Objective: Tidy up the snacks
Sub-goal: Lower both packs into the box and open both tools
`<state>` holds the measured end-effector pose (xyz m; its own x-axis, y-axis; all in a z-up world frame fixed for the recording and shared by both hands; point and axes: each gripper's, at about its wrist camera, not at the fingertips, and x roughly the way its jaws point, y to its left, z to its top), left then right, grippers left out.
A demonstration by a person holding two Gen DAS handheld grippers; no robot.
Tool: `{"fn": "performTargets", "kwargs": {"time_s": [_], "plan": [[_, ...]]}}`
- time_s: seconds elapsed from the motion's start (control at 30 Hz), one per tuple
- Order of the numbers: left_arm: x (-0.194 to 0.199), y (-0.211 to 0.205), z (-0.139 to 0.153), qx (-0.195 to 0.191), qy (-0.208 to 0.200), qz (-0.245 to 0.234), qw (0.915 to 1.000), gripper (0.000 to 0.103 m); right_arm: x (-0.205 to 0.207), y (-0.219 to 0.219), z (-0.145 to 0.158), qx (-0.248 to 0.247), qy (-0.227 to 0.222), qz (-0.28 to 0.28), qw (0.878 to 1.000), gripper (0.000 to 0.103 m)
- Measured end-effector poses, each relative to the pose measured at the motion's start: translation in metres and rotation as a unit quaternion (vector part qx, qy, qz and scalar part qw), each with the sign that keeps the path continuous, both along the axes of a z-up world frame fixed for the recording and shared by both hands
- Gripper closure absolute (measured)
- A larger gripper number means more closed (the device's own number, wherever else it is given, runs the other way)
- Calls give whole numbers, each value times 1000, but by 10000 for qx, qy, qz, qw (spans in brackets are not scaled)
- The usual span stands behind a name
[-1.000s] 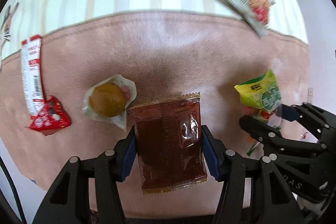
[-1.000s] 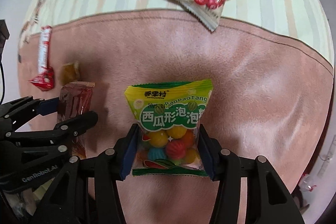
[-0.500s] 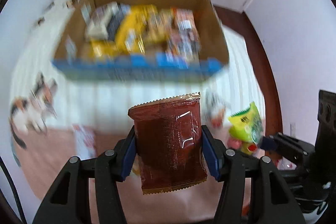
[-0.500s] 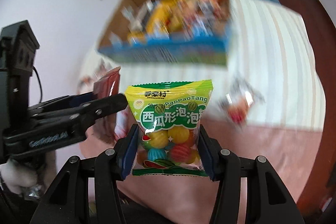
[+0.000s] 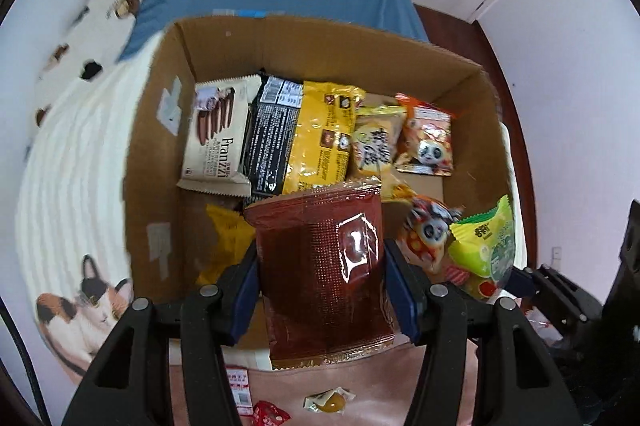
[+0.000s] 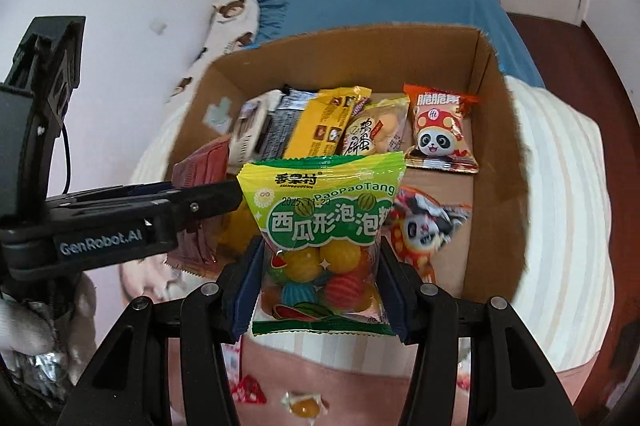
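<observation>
The left gripper (image 5: pixel 322 280) pinches a brown sachet (image 5: pixel 324 274) and the right gripper (image 6: pixel 320 280) a green bubble-gum bag (image 6: pixel 322 222) above the cardboard box's (image 6: pixel 496 162) near rim, bare floor beside panda packets (image 6: pixel 440 130).

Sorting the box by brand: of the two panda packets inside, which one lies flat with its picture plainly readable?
The far panda packet, flat on the box floor by the right wall. The near panda packet is tilted and crumpled.
</observation>
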<state>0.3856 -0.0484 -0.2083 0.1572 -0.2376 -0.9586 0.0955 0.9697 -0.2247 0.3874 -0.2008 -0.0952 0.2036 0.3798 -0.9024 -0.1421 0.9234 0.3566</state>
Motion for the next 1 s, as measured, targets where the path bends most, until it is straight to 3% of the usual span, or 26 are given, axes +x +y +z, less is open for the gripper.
{"fn": "performTargets", "kwargs": {"time_s": [0.3, 0.33, 0.43, 0.57, 0.6, 0.77, 1.0], "plan": [[27, 2, -50, -30, 533, -148, 9985, 49, 31, 16, -60, -269, 578, -196, 9978, 47], [27, 1, -53, -22, 601, -153, 9981, 49, 33, 16, -69, -299, 777, -204, 9963, 42], [30, 1, -65, -66, 721, -118, 9973, 43, 33, 17, -79, -451, 950, -180, 9943, 10], [30, -2, -70, 128, 657, -177, 9976, 15, 33, 18, -81, -649, 955, -147, 9932, 9], [30, -3, -71, 113, 673, -186, 9975, 13, 33, 18, -81, -657, 966, -144, 9930, 9], [29, -3, -68, 156, 630, -194, 9977, 11, 27, 10, -75, -745, 969, -236, 9922, 9], [18, 1, -42, 277, 219, -170, 9992, 10, 13, -2, -53, -867, 743, -334, 9929, 9]]}}
